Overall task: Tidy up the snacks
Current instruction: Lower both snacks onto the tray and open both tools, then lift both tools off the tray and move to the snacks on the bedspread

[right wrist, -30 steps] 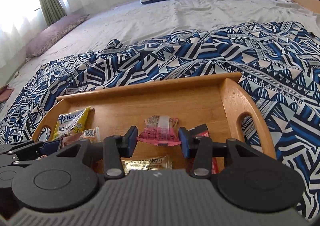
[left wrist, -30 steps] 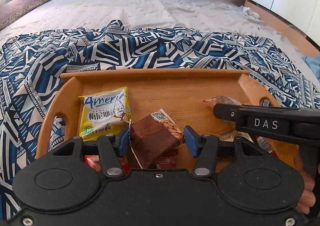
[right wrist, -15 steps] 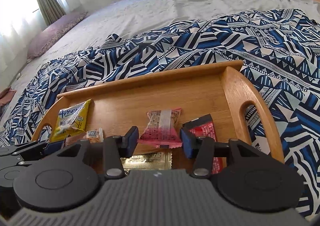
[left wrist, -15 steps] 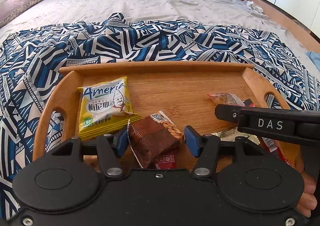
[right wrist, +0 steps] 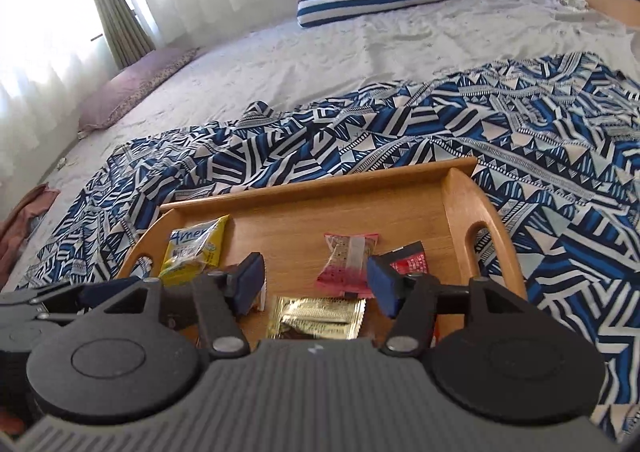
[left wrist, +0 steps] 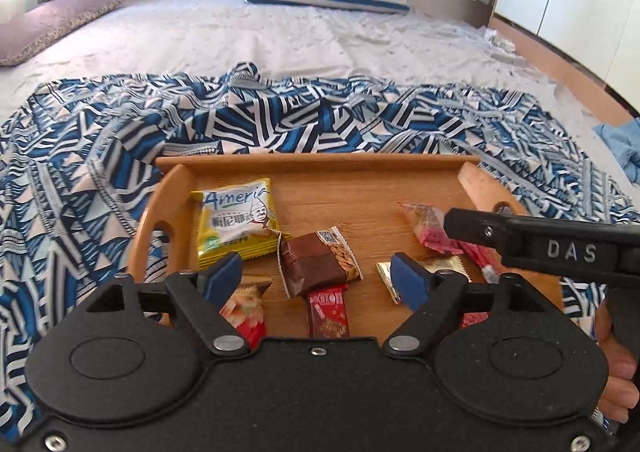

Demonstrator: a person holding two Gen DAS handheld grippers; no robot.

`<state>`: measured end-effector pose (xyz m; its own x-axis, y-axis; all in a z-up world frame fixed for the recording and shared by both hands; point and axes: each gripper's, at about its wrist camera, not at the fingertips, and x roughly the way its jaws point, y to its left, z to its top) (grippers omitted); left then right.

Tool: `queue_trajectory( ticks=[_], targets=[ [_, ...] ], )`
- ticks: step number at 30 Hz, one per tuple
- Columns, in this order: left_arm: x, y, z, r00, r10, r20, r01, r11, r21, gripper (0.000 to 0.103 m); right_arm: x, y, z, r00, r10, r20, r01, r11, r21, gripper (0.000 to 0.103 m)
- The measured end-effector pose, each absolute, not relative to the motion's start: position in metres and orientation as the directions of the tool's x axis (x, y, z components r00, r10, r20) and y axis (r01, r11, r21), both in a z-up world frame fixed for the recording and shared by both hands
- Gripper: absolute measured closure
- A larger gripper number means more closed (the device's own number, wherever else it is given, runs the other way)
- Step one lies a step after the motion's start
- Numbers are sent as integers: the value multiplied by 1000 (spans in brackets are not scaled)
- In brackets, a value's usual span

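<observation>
Both the left hand-held gripper (left wrist: 318, 274) and right hand-held gripper (right wrist: 316, 286) hang released above snacks crowded in the wooden tray (left wrist: 320, 164), so closing could pinch two overlapping wrappers together.

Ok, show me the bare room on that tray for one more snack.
Bare wood lies along the tray's back wall, between the yellow packet and pink packet. The near half is crowded: brown bar, red packets, gold packet.
</observation>
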<state>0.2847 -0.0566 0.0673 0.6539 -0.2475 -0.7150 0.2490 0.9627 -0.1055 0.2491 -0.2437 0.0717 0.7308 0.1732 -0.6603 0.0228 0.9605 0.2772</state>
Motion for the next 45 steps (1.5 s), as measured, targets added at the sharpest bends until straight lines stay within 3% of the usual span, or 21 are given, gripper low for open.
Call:
queue_trajectory(
  ticks=[17, 30, 45],
  targets=[
    [165, -13, 130, 749, -245, -616, 235, 967, -99, 15, 137, -229, 134, 808, 155, -569, -88, 986, 143, 17],
    [85, -4, 135, 793, -244, -558, 231, 968, -95, 11, 60, -216, 138, 855, 164, -492, -144, 986, 79, 13],
    [96, 4, 82, 717, -143, -682, 139, 988, -62, 10, 31, -203, 86, 840, 90, -535, -157, 984, -81, 9]
  ],
)
